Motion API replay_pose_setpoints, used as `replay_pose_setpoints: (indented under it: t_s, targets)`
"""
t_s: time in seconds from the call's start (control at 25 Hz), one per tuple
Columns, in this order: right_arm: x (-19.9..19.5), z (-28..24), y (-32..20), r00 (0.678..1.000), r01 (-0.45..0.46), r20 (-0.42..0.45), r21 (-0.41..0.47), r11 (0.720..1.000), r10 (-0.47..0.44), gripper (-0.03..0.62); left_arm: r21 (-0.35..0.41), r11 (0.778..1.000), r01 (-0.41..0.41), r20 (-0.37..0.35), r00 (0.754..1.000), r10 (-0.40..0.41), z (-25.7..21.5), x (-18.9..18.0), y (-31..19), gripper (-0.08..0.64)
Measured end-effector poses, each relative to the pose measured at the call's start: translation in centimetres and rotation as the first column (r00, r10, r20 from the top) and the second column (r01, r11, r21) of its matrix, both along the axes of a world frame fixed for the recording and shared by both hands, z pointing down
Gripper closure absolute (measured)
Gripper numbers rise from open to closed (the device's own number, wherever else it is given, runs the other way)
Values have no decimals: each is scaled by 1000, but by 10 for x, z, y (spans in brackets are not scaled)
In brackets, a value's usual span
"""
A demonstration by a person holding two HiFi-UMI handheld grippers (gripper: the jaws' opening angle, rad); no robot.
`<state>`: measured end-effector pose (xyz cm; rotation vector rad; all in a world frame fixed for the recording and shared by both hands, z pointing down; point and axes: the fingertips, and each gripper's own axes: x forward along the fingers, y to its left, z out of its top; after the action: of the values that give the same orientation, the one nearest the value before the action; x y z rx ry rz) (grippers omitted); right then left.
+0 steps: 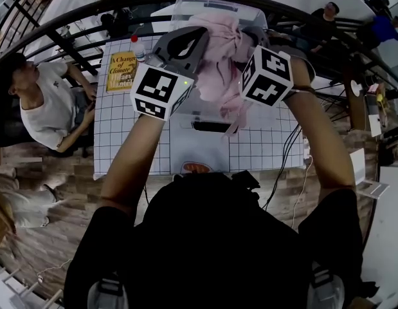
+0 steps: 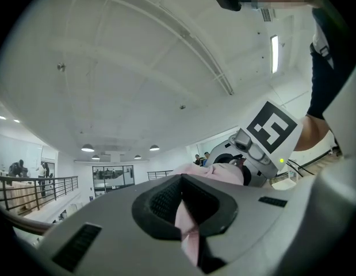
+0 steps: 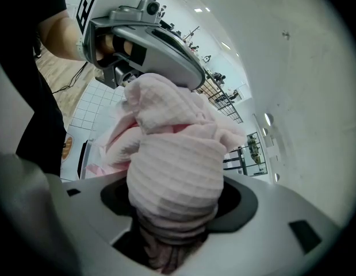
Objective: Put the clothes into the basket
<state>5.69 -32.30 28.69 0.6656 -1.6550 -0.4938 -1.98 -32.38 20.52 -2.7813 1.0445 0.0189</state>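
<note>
Hanging between the two tools, the pink garment (image 1: 219, 56) is bunched just on the person's side of the basket (image 1: 186, 6), its top about level with the basket's near rim and a loose tail trailing down towards the gridded table (image 1: 121, 140) in front of the basket. The left gripper (image 2: 181, 188) has its jaws nearly together on a thin fold of the cloth. The right gripper (image 3: 178, 223) has its jaws wide apart around a thick wad. Both tools sit about equally near the basket's front wall, the left towards its middle and the right towards its right end. The basket lies straight beyond the garment, away from the person, so the carry should go forward over that rim. The tail will probably need lifting clear.
</note>
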Motion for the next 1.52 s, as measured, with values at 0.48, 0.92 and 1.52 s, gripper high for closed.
replay_pose_setpoints:
  t_s: [0.48,0.92,1.52]
  targets:
    - [12,-7,-49,1000,13,-22,53,999,-12,278,6,1000,20,-45,999,-20,1,15,-43,557]
    - [23,0,-72,1000,15,-14,91,996,-14,278,50,997,59,-45,997,-56,9,26,-62,557]
    - [32,126,-113,998,39,47,-146,988,-33,278,-18,993,115,-35,993,-115,113,37,-120,557]
